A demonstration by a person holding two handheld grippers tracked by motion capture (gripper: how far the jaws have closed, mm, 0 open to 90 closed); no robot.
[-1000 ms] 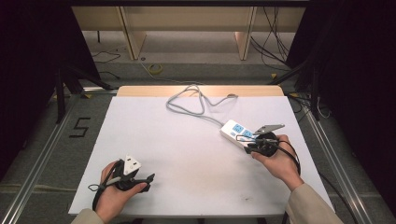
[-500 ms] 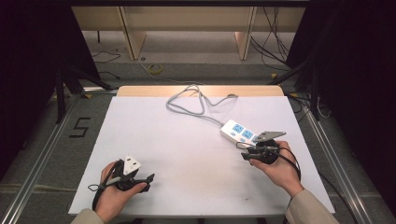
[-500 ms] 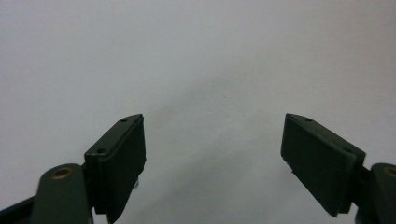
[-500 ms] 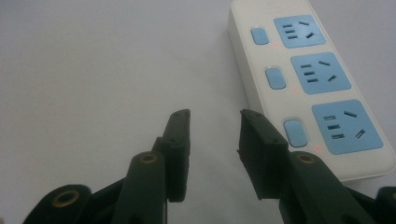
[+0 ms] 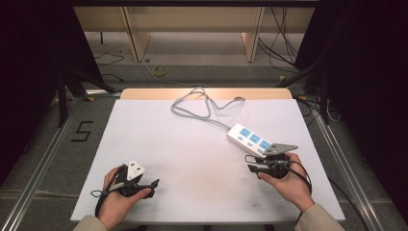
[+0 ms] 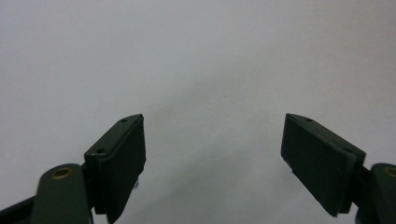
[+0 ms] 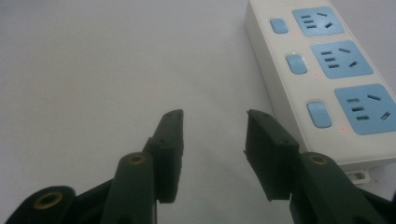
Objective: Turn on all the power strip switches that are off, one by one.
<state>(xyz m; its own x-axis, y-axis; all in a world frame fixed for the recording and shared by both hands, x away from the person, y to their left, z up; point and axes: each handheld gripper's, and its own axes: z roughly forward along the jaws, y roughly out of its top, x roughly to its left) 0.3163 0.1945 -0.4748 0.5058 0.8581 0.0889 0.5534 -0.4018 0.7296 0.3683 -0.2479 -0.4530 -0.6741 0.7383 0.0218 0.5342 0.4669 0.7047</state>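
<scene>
A white power strip [image 5: 251, 140] with three blue sockets lies at the right of the white table [image 5: 192, 154], and its grey cable [image 5: 197, 103] loops toward the far edge. My right gripper [image 5: 250, 162] sits just near of the strip's end. In the right gripper view the strip [image 7: 322, 70] lies beside the right jaw, apart from it. The right gripper [image 7: 215, 116] is open; its jaws have just been opening, with nothing between them. My left gripper [image 5: 153, 185] rests at the near left, and the left gripper view shows that gripper [image 6: 212, 121] wide open over bare table.
Metal rails [image 5: 43, 159] run along both sides of the table. A black "5" [image 5: 82, 131] is marked on the floor at the left. Wooden shelf legs [image 5: 139, 38] and loose cables [image 5: 284, 33] lie beyond the far edge.
My right gripper has drawn back a little from the power strip's end and its jaws have spread apart. The strip stays where it was. The left hand has not moved.
</scene>
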